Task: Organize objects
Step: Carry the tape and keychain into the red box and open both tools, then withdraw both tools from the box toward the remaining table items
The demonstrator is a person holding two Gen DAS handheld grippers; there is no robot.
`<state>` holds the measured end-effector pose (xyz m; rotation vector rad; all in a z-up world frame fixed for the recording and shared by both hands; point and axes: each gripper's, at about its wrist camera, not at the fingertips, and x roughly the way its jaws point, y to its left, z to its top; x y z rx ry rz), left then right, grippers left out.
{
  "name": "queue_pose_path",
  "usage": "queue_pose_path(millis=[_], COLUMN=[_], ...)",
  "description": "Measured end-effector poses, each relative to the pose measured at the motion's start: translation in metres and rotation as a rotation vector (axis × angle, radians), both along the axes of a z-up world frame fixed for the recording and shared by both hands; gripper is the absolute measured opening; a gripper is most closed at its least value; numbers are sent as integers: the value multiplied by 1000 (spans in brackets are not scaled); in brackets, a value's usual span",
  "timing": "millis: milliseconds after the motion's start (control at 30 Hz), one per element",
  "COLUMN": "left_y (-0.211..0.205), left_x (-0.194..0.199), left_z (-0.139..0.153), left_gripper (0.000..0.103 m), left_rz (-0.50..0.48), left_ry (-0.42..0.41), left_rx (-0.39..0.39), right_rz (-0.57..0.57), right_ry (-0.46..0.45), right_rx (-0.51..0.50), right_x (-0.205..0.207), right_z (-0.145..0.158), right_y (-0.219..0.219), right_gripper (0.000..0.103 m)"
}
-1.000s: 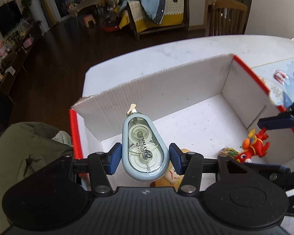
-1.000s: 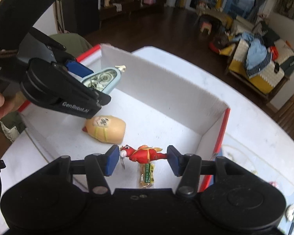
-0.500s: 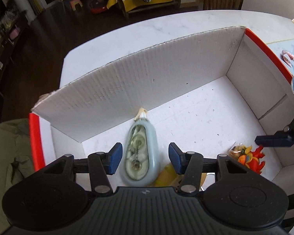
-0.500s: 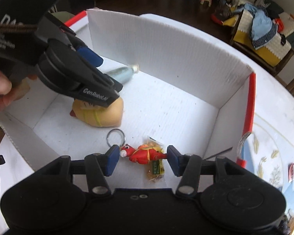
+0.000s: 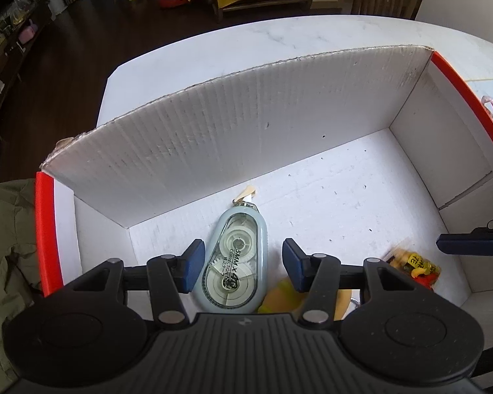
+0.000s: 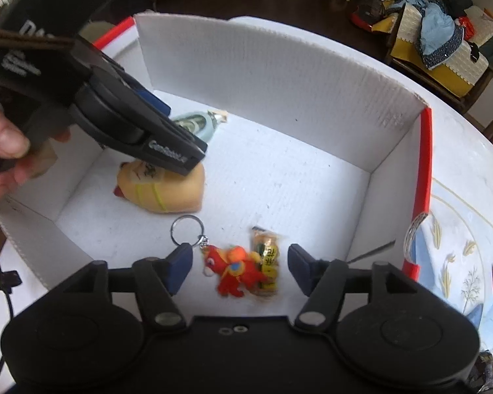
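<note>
A pale blue correction tape dispenser [image 5: 235, 261] lies flat on the floor of the white cardboard box [image 5: 246, 124], between the open jaws of my left gripper [image 5: 241, 267]. The dispenser also shows in the right wrist view [image 6: 199, 123], partly hidden behind the left gripper. A red plush keychain [image 6: 235, 271] with a metal ring lies on the box floor, between the open jaws of my right gripper [image 6: 240, 271]. Neither gripper holds anything.
A yellow plush toy [image 6: 166, 188] lies in the box beside the left gripper. A small snack packet [image 6: 266, 256] lies next to the keychain. The box has red-edged sides [image 6: 425, 161] and stands on a white table [image 5: 279, 42]. A patterned mat [image 6: 460, 239] lies to the right.
The left gripper lowered the correction tape into the box and opened; the tape now lies on the floor. The right gripper lowered the red keychain, opened and let it go.
</note>
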<state>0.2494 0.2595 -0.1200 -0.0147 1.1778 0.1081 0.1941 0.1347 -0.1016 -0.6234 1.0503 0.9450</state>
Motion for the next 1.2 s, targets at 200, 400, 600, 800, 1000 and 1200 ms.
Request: queue_pose_path(millis=[200, 400, 600, 800, 1000, 1200], left_y=[2, -7, -21, -33, -49, -67], left_x=[-7, -22, -43, -66, -88, -108], left_z=[14, 37, 63, 88, 108, 122], left_gripper=[69, 69, 70, 70, 70, 76], left_rz=[27, 14, 0, 7, 21, 33], left_ry=[-46, -101, -166, -225, -267, -303], left_rx=[-23, -30, -27, -61, -91, -104], right_rz=[-5, -20, -36, -36, -35, -13], right_ry=[-6, -17, -34, -43, -41, -46], right_rx=[38, 100, 170, 241, 307, 348], right_x=[-3, -6, -11, -18, -24, -33], right_z=[13, 32, 58, 85, 106, 118], right_y=[-8, -24, -44, -64, -85, -108], right_gripper=[64, 68, 70, 72, 75, 78])
